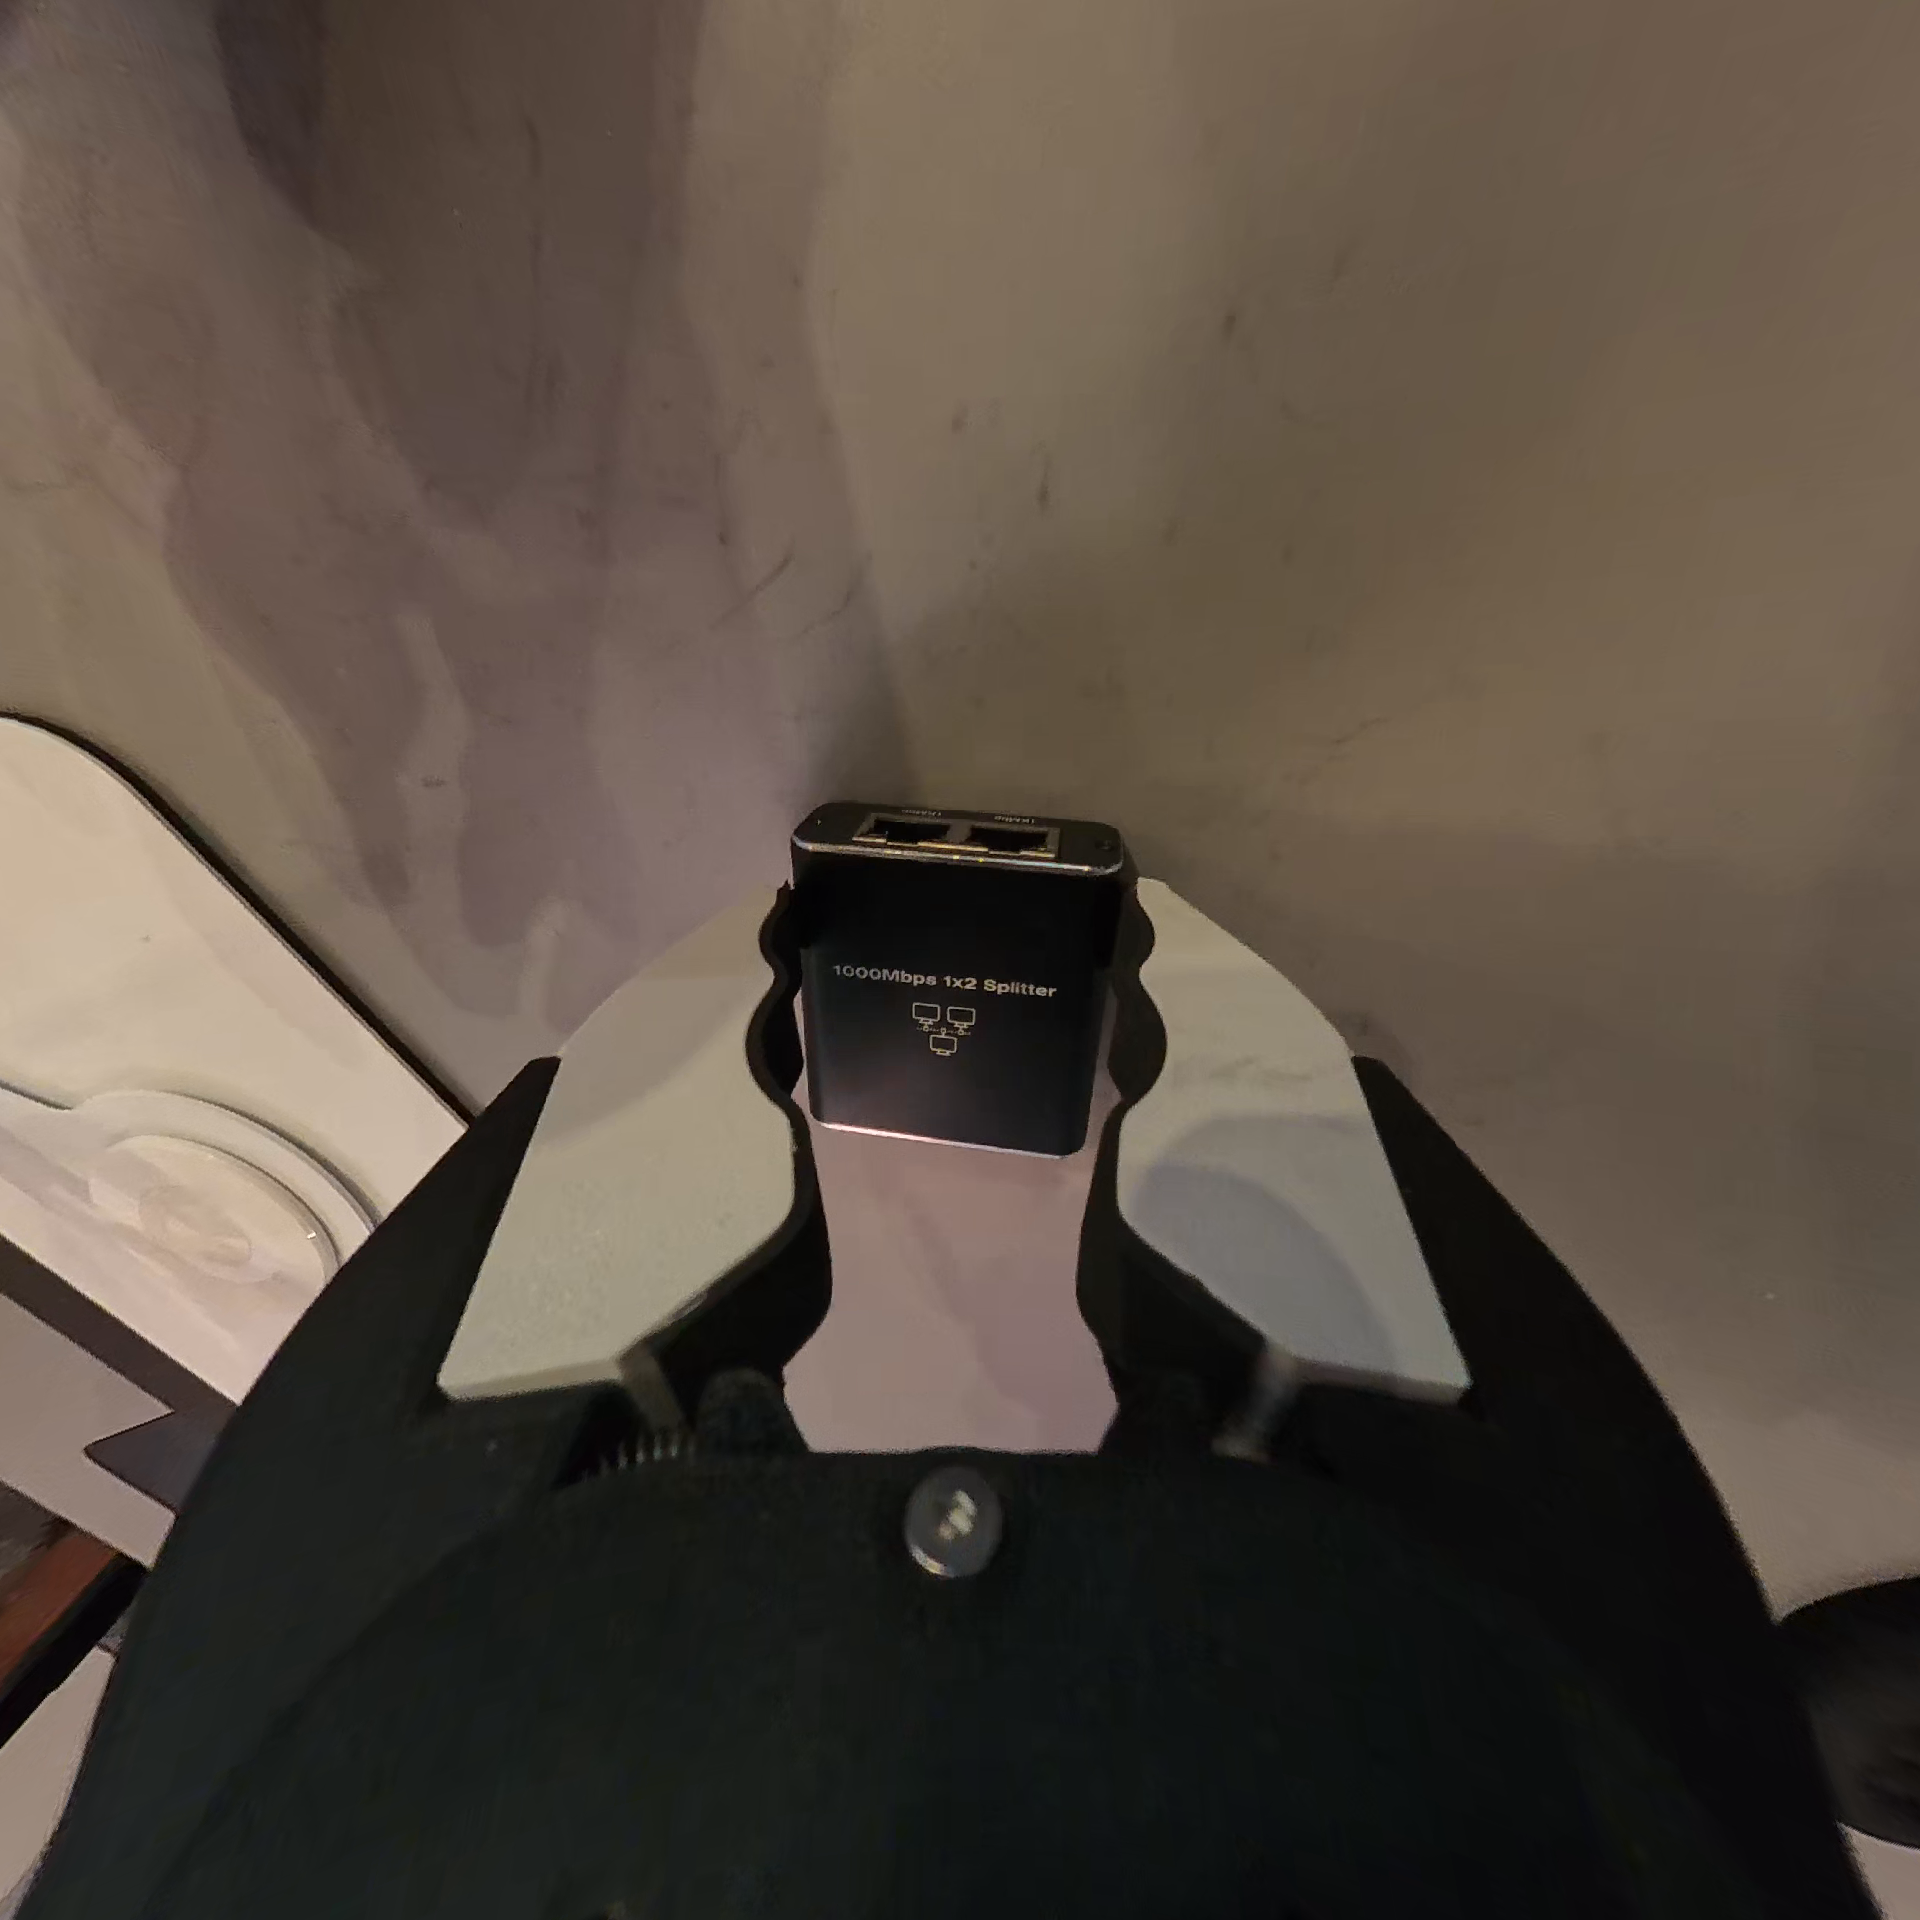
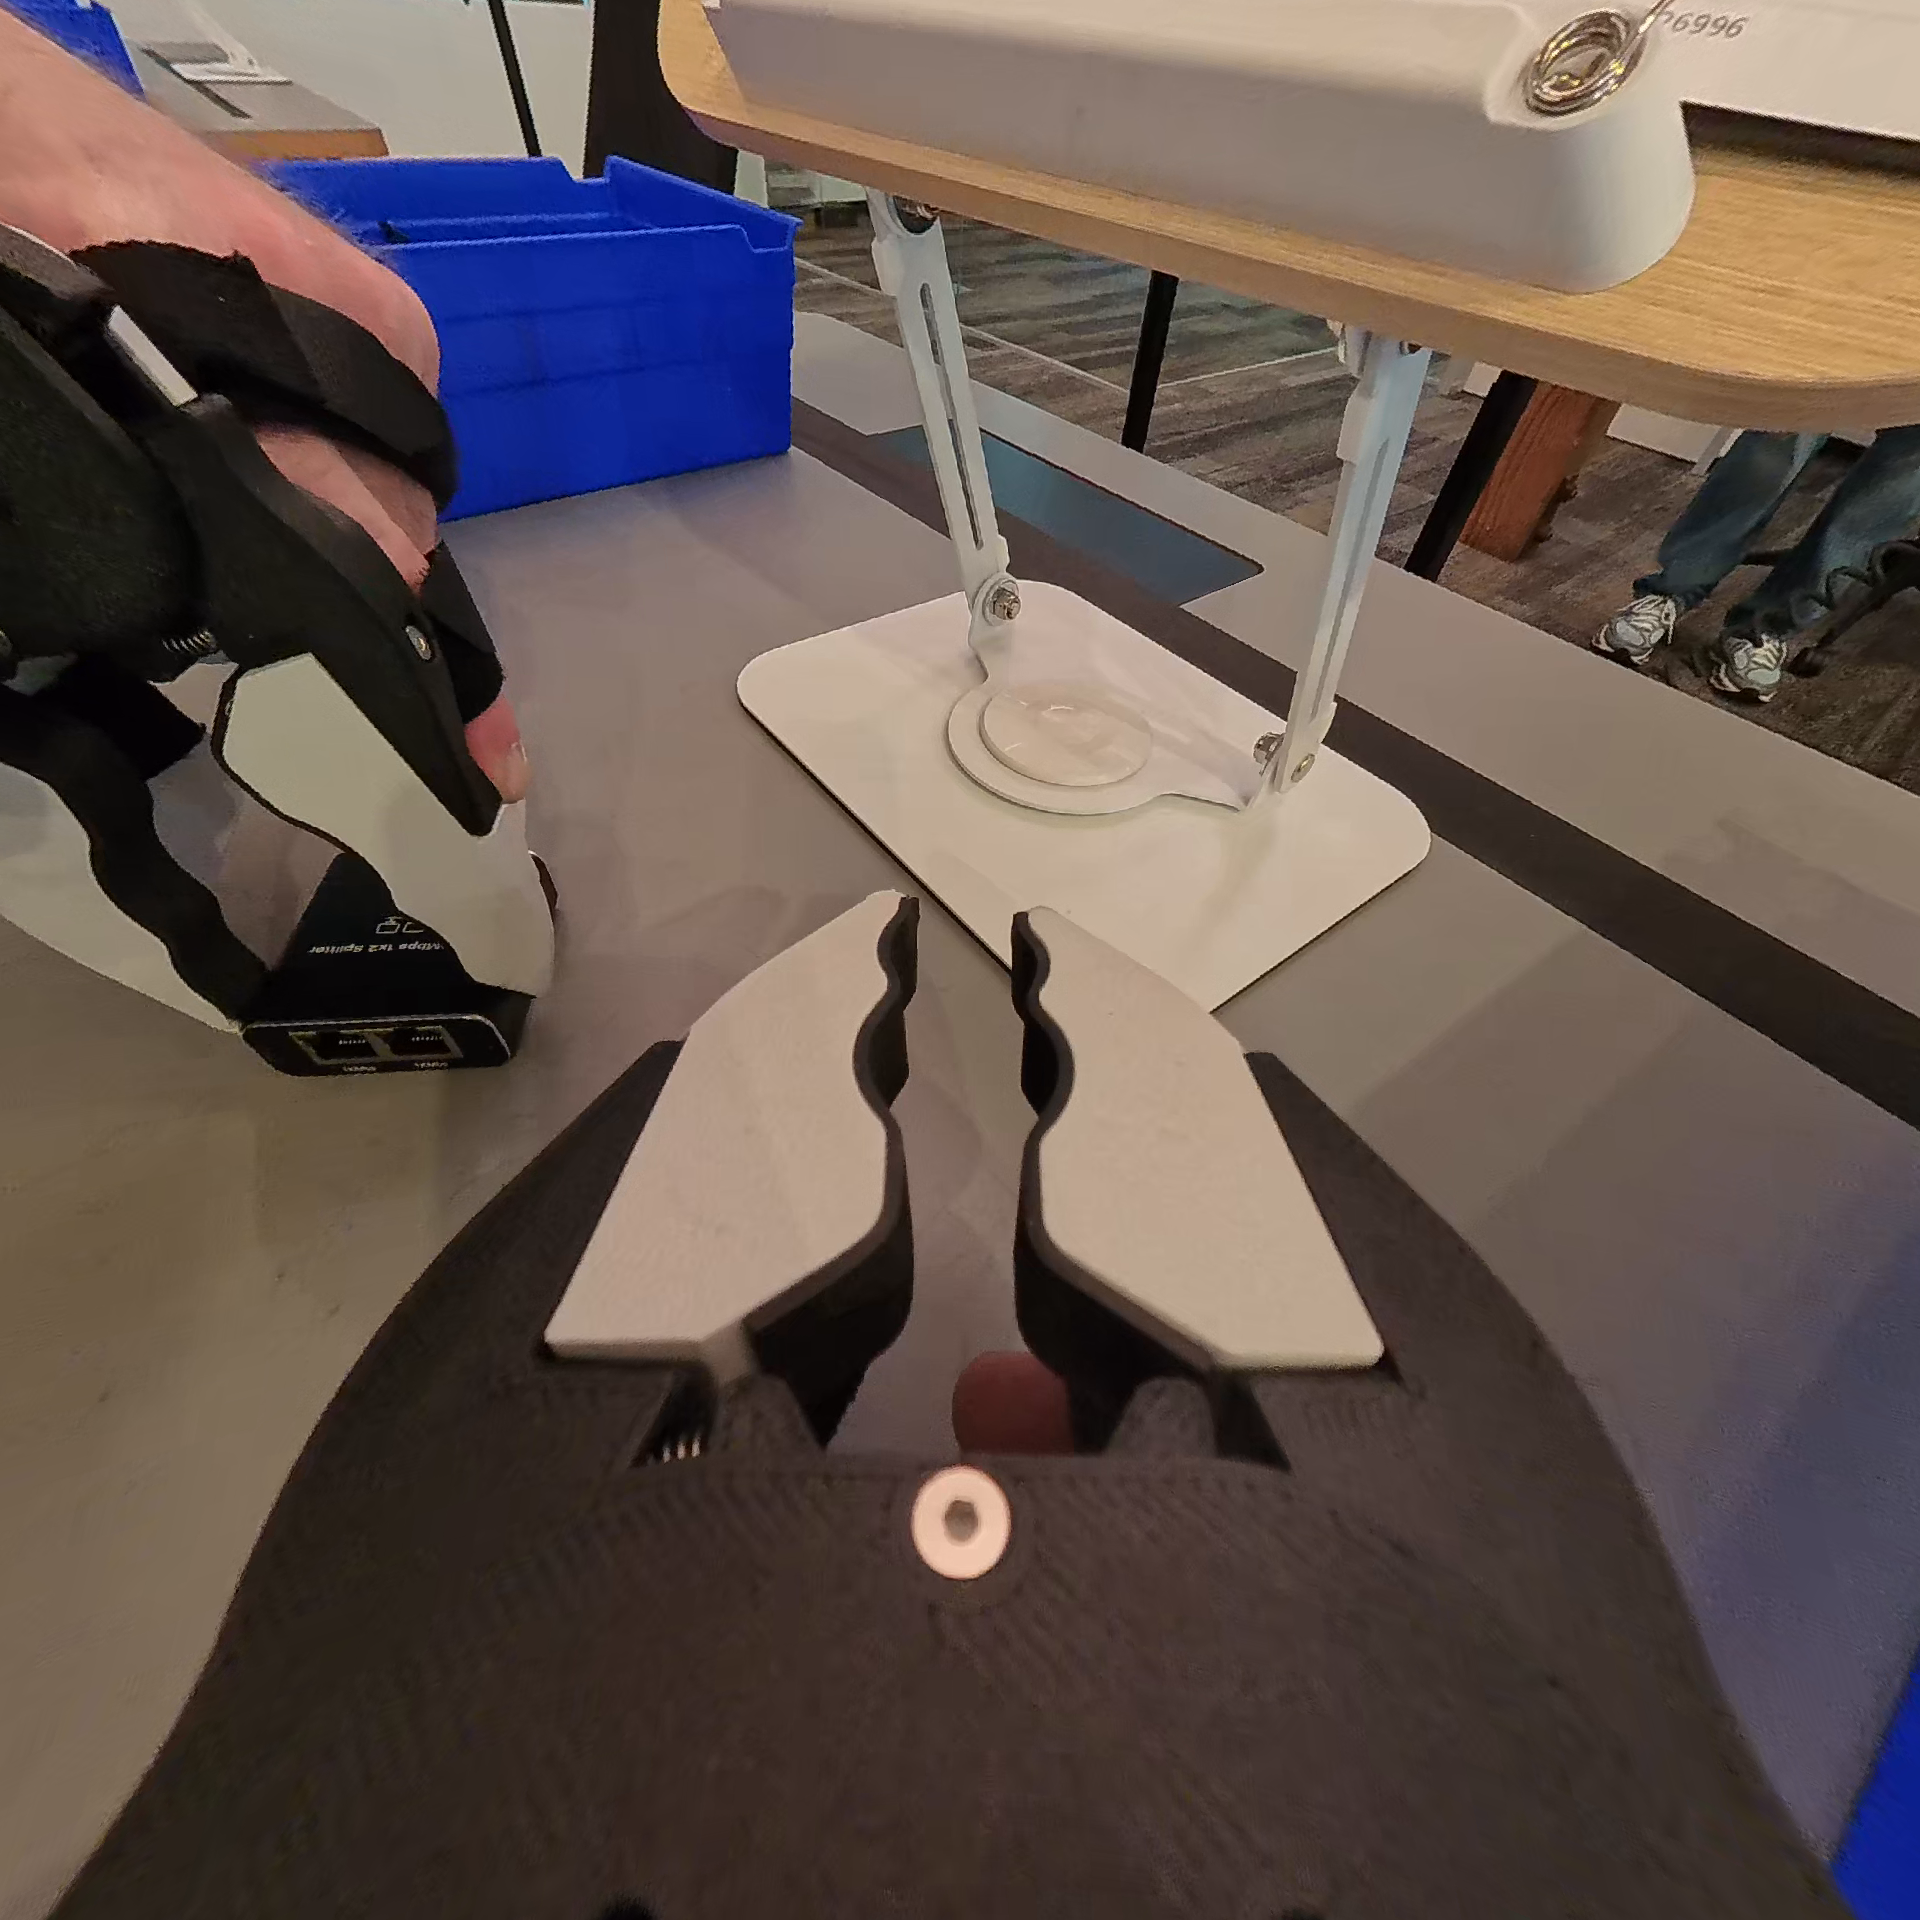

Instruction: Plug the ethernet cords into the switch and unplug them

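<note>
The switch (image 1: 951, 1039) is a small black box with two empty ports on its far face. It lies on the grey table (image 1: 1351, 520). My left gripper (image 1: 956, 899) is shut on it, with a pad against each side. The right wrist view shows the same grip at the left, with the switch (image 2: 384, 1029) resting on the table (image 2: 727, 727) between the left gripper's fingers (image 2: 488, 935). My right gripper (image 2: 964, 925) hovers over the table to the right of the switch. Its jaws stand a little apart with nothing between them. No ethernet cord is in view.
A white stand's base plate (image 2: 1091, 831) lies just beyond my right gripper and also shows in the left wrist view (image 1: 156, 935). The stand carries a white device (image 2: 1247, 135) overhead. A blue bin (image 2: 613, 332) stands at the back left. A person's legs (image 2: 1745, 561) are at the far right.
</note>
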The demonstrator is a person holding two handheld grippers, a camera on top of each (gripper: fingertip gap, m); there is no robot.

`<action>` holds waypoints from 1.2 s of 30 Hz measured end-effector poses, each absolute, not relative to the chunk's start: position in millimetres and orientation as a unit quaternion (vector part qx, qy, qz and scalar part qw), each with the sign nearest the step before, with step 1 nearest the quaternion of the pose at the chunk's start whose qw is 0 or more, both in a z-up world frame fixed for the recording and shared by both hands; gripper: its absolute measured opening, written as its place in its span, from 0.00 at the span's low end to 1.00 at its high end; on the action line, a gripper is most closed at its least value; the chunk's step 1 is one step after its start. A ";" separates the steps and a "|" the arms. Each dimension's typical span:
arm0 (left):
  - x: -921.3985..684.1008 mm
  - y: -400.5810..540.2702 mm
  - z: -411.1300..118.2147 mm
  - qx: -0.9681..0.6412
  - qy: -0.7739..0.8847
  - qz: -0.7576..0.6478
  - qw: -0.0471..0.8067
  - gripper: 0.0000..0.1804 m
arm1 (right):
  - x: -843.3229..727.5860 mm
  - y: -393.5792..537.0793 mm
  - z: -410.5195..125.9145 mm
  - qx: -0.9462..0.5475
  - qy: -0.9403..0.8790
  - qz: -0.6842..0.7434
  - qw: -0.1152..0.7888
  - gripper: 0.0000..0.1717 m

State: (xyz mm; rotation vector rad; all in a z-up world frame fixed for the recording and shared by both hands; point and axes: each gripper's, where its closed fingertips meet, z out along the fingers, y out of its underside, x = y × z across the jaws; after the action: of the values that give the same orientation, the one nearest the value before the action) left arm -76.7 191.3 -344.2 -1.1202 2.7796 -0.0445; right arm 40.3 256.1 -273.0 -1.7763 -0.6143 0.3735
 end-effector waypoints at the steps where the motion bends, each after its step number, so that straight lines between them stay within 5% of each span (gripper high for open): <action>1: -76.8 191.3 -344.2 -0.372 0.925 -0.015 0.072 0.32 | 40.2 256.0 -272.9 -0.758 -0.262 0.160 0.575 0.10; 36: -74.4 189.8 -346.5 -0.365 0.926 -0.039 0.087 0.32 | 38.5 255.4 -273.1 -0.759 -0.262 0.163 0.574 0.10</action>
State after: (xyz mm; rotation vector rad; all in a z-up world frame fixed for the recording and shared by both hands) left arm -74.4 189.8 -346.5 -1.0861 2.7596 -0.1150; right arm 38.5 255.4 -273.1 -1.7775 -0.6148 0.3809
